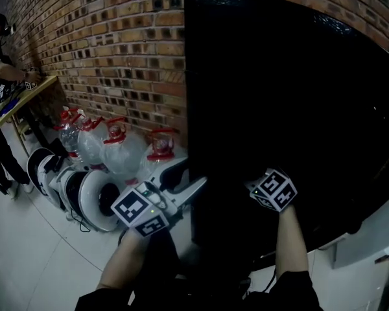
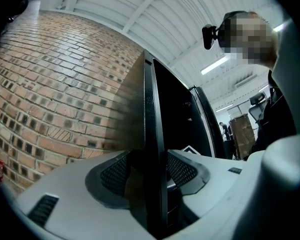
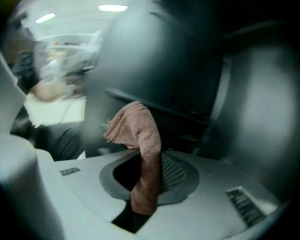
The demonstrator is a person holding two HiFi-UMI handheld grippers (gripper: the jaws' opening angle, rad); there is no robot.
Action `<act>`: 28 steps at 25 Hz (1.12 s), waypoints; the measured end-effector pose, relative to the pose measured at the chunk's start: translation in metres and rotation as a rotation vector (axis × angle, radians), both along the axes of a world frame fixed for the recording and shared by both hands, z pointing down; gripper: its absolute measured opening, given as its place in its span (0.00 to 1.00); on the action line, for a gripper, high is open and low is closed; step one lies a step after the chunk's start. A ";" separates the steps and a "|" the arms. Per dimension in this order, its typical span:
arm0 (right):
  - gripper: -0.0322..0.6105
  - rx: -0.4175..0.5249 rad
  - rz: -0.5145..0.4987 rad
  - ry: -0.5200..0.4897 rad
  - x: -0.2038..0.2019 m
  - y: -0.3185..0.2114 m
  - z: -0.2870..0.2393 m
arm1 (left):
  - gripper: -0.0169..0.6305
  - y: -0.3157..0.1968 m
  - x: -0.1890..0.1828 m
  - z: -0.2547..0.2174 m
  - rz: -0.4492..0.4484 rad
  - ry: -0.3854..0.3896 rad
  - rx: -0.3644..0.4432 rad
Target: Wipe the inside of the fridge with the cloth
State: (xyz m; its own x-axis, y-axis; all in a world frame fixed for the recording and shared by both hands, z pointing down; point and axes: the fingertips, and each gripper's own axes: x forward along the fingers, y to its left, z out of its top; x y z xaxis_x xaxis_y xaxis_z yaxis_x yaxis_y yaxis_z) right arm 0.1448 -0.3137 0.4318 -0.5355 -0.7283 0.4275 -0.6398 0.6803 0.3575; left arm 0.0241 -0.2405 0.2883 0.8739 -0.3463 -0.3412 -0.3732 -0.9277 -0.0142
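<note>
The right hand-held gripper [image 3: 147, 176] has its jaws closed on a pinkish-brown knitted cloth [image 3: 140, 129], pinched near its lower end. The cloth's long axis runs straight up out of the jaws, and its free top flops over to the left in the right gripper view. Ahead of that cloth, and a little above it, lies the dark fridge interior [image 3: 190, 74]. The picture is smeared there, so the pale line crossing behind the cloth is probably a shelf edge, no more certain than that. The left hand-held gripper [image 1: 191, 173] is spoken for: its jaws stand wide and sit clamped across the edge of the tall glossy black fridge door [image 1: 279, 109], a pad on either face, beside the red brick wall [image 1: 104, 44]. The right hand is therefore the nearer and the only free one. The wipe turns on pushing forward, so that the upright free end of the cloth, rather than the jaw tips, meets the inner wall first.
</note>
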 end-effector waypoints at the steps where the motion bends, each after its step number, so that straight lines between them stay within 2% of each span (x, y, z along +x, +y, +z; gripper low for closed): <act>1: 0.16 0.005 -0.039 0.051 -0.009 0.011 0.003 | 0.38 0.000 0.000 -0.001 0.002 0.003 -0.003; 6: 0.16 0.008 -0.190 0.382 -0.045 0.045 0.025 | 0.38 -0.001 0.000 -0.003 0.001 0.006 -0.008; 9: 0.17 -0.001 -0.191 0.568 -0.053 0.040 0.037 | 0.38 0.000 0.000 -0.004 -0.001 -0.002 -0.006; 10: 0.17 -0.002 -0.176 0.581 -0.054 0.034 0.039 | 0.38 0.000 0.000 -0.004 -0.002 -0.007 -0.004; 15: 0.17 -0.021 -0.120 0.499 -0.056 0.011 0.039 | 0.38 0.002 0.000 -0.001 0.002 -0.032 -0.003; 19: 0.17 -0.036 -0.104 0.500 -0.054 0.001 0.043 | 0.38 0.003 -0.002 -0.001 -0.028 -0.038 0.004; 20: 0.17 -0.033 -0.094 0.501 -0.051 -0.004 0.043 | 0.34 0.001 -0.002 -0.002 -0.044 -0.039 0.001; 25: 0.17 -0.008 0.013 0.530 -0.034 -0.028 0.040 | 0.33 -0.001 0.002 -0.003 -0.097 -0.055 -0.013; 28: 0.17 -0.031 0.019 0.514 -0.036 -0.032 0.046 | 0.34 0.000 0.003 -0.004 -0.116 -0.062 -0.023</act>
State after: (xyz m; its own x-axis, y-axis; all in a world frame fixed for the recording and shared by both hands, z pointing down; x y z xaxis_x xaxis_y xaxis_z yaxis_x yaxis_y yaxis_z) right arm 0.1088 -0.3455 0.4780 -0.2371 -0.7190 0.6533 -0.3992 0.6852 0.6092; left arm 0.0269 -0.2409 0.2846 0.8470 -0.4530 -0.2782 -0.4767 -0.8788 -0.0200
